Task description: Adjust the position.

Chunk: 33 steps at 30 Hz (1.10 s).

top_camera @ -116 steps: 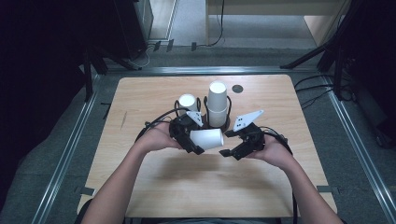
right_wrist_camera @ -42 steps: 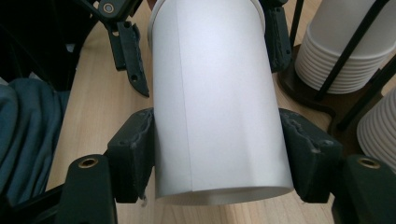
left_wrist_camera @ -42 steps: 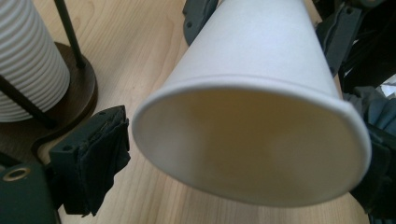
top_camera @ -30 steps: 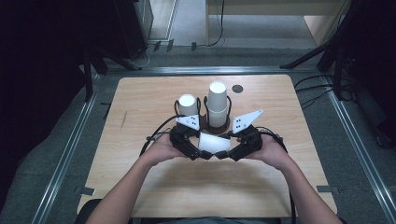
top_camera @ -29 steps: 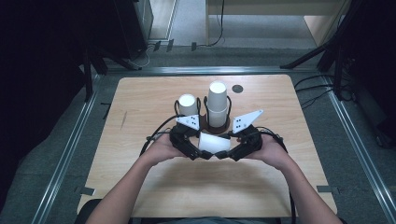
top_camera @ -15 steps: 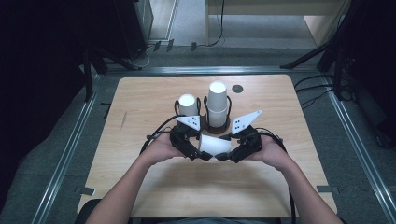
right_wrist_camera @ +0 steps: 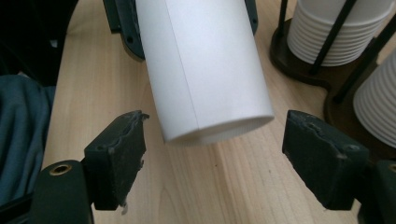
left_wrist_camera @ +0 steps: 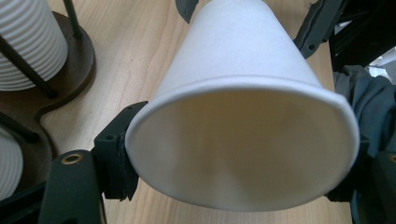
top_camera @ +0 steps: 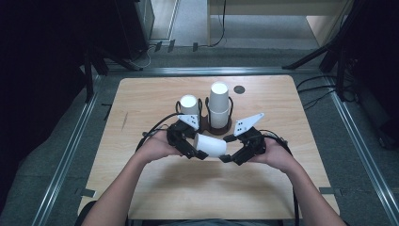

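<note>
- Paper cup (top_camera: 210, 145), white, lies on its side just below the middle of the high view, held above the wooden table (top_camera: 141, 99), its mouth toward the left of the frame and its base toward the right.
- Left gripper (top_camera: 196, 151) pinches the cup at its mouth end; in the left gripper view the rim (left_wrist_camera: 243, 88) sits squeezed between the two black pads, one pad (left_wrist_camera: 116, 154) pressed to the rim at lower left, the other at the right edge of the frame.
- Right gripper (top_camera: 229, 149) sits at the cup's base end; its jaws have just been opening. In the right gripper view both pads (right_wrist_camera: 116, 154) stand spread, clear gaps on either side, with the cup's base (right_wrist_camera: 219, 128) between them and untouched.
- Cup holder (top_camera: 207, 123), dark wooden base with thin black rods, stands just above the grippers in the high view, near frame centre.
- Two stacks of white cups stand upside down in the holder: a shorter stack (top_camera: 189, 104) at left, a taller stack (top_camera: 219, 103) at right.
- Small dark round disc (top_camera: 239, 89) lies on the table to the upper right of the taller stack.
- Person's forearms enter from the bottom edge of the high view, one hand on each gripper.
</note>
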{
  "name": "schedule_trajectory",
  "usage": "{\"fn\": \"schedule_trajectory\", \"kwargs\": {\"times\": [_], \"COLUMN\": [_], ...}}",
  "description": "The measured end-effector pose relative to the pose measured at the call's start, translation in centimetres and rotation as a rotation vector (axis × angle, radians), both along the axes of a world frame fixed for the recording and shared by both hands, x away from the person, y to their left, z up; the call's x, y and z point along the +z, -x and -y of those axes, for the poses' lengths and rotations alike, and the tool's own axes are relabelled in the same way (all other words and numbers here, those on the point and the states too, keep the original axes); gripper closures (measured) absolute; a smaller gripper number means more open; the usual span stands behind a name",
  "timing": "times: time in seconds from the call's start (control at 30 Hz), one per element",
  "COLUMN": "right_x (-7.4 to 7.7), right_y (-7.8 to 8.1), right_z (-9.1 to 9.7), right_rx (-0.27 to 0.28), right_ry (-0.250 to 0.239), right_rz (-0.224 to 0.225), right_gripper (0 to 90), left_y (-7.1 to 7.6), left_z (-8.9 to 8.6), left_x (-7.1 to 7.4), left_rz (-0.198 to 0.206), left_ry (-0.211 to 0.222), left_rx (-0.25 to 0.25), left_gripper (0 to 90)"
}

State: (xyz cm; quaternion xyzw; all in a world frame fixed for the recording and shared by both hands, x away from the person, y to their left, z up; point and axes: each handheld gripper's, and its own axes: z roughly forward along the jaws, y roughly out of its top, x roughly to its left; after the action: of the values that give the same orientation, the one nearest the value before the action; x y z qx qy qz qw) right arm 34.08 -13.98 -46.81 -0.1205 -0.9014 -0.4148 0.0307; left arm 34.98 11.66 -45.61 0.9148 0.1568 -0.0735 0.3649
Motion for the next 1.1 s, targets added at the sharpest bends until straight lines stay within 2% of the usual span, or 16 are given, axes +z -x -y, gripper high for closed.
{"fn": "schedule_trajectory", "kwargs": {"times": [0.07, 0.23, 0.5, 0.7, 0.87, 1.0, 1.1], "right_x": [0.1, 0.0, -0.5, -0.6, -0.6, -0.6, -0.7], "right_y": [0.0, 0.1, -0.2, -0.2, -0.3, -0.4, -0.5], "right_z": [0.1, 0.2, -0.3, -0.5, -0.6, -0.7, -0.8], "right_rx": [-0.011, -0.012, -0.025, -0.027, -0.038, -0.042, -0.045], "right_ry": [-0.006, 0.011, 0.035, 0.038, 0.036, 0.042, 0.035], "right_rz": [0.004, 0.017, 0.017, 0.04, 0.032, 0.041, 0.05], "right_gripper": [20.8, 20.4, 20.4, 20.4, 20.4, 20.4, 20.4], "left_y": [0.0, -0.3, -0.6, -1.3, -1.8, -2.2, -2.6], "left_z": [-0.2, -0.6, -0.6, -0.2, 0.3, 0.6, 0.7], "left_x": [0.2, 0.6, 0.6, 0.8, 1.2, 1.7, 2.0], "left_rz": [0.003, 0.016, 0.0, -0.01, -0.003, 0.003, -0.01], "left_ry": [-0.001, -0.048, -0.113, -0.155, -0.227, -0.246, -0.241], "left_rx": [0.014, 0.027, 0.022, 0.017, -0.006, -0.017, -0.026], "left_gripper": [23.5, 23.4, 23.4, 23.4, 23.4, 23.3, 23.4]}}
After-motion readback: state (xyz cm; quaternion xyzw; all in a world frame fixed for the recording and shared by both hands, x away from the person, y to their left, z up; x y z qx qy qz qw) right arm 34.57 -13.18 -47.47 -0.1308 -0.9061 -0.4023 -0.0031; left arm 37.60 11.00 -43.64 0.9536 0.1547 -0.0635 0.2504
